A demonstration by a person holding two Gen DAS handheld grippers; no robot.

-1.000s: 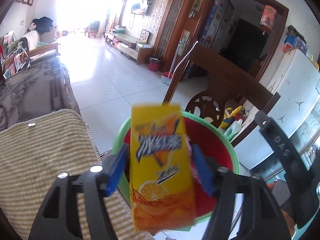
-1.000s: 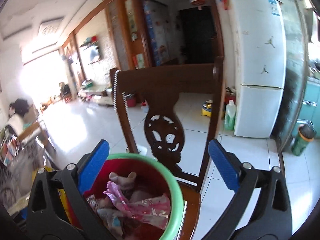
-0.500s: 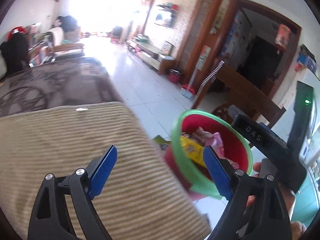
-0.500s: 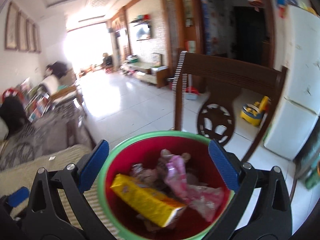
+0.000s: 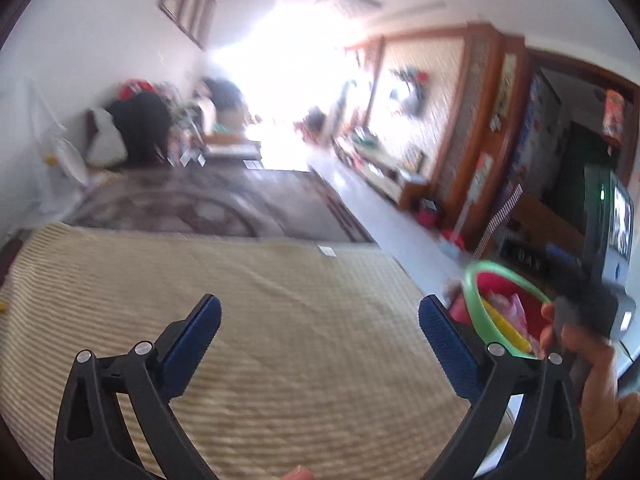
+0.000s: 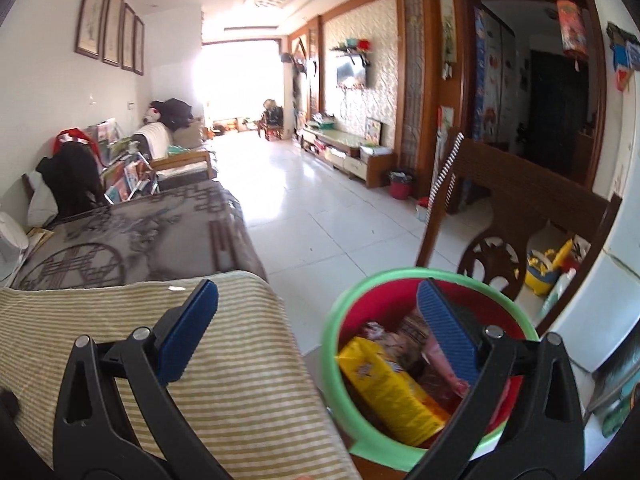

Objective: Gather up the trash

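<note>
A red trash bin with a green rim (image 6: pixel 332 344) stands at the lower right of the right wrist view. A yellow juice carton (image 6: pixel 388 384) and pink wrappers (image 6: pixel 440 360) lie inside it. My right gripper (image 6: pixel 316 320) is open and empty, its right finger over the bin's opening. The bin (image 5: pixel 474 308) also shows at the right of the left wrist view, beside the right gripper's body (image 5: pixel 592 300) and the hand holding it. My left gripper (image 5: pixel 320 328) is open and empty above the striped beige cloth (image 5: pixel 260 340).
The striped cloth (image 6: pixel 224 380) covers the near surface, with a dark patterned cover (image 6: pixel 132 232) behind it. A wooden chair (image 6: pixel 512 216) stands behind the bin. A white fridge (image 6: pixel 592 312) is at the far right. Tiled floor (image 6: pixel 304 208) runs down the middle.
My left gripper let go of the yellow carton, which now lies in the bin. The left gripper has swung left over the striped cloth. The right gripper has panned left.
</note>
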